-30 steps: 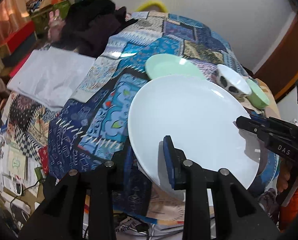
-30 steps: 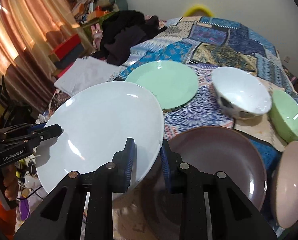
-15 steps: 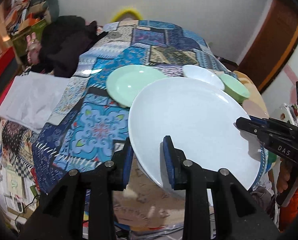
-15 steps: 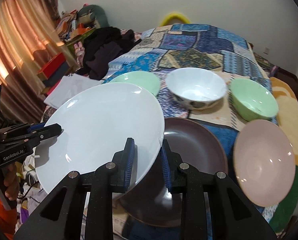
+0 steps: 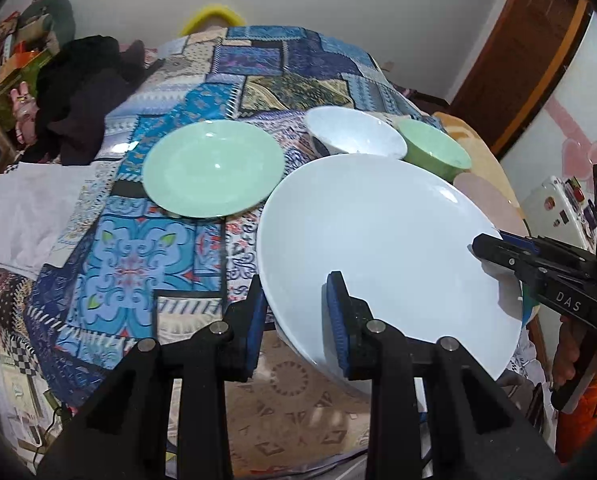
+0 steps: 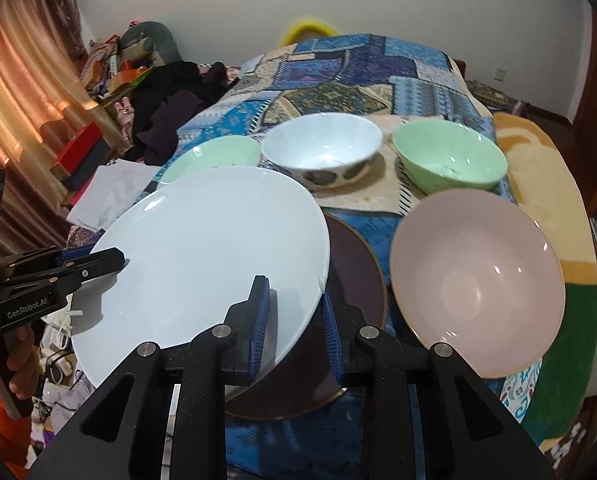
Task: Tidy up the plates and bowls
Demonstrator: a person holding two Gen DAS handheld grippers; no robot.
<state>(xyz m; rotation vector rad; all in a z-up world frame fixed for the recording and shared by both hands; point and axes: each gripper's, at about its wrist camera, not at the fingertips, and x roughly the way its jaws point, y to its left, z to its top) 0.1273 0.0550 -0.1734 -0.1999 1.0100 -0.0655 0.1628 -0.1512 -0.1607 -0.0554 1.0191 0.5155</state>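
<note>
Clamping the white plate (image 6: 202, 256), left gripper (image 5: 296, 320) and right gripper (image 6: 294, 320) hold it over brown plate (image 6: 358, 280), beside pink bowl (image 6: 478, 284).

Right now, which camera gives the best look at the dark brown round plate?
The right wrist view: the dark brown round plate shows beside the large white plate, though partly covered by it. In the left wrist view the large white plate hides it completely.

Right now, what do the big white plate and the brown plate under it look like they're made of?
White plate: likely glazed ceramic or opal glass; smooth, glossy, with sharp light glints. Brown plate: probably glazed stoneware or melamine; satin dark surface, paler rim edge. The look alone cannot settle either.
</note>
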